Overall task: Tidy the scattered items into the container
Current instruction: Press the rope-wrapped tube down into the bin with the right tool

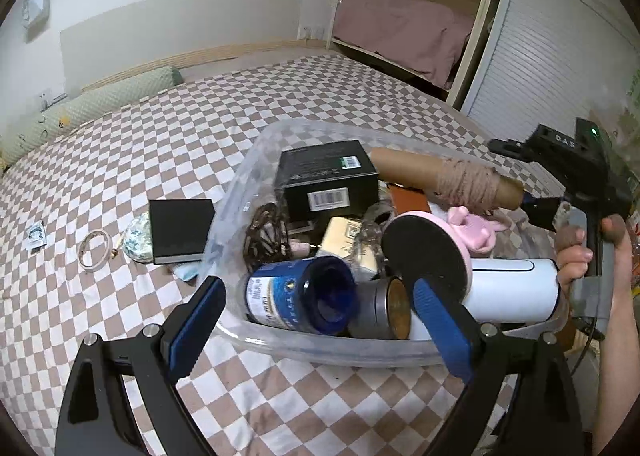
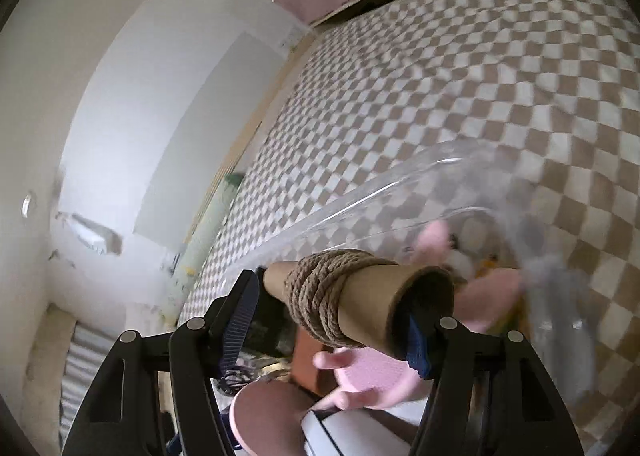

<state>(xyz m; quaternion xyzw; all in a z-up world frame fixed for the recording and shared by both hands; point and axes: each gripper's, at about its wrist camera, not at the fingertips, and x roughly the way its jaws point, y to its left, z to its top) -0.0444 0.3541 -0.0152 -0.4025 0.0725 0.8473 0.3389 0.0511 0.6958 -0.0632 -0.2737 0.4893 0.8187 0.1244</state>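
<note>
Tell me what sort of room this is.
Most likely a bedroom: a wide bed under a checked cover, a long green bolster by the wall, and pink bedding in an open cupboard.

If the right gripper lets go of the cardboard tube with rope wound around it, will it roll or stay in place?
The cardboard tube is round and lies across the pile in the clear container, so it may roll. The rope wound on it is bumpy and should slow that. Being hollow, it is probably light and easy to crush.
</note>
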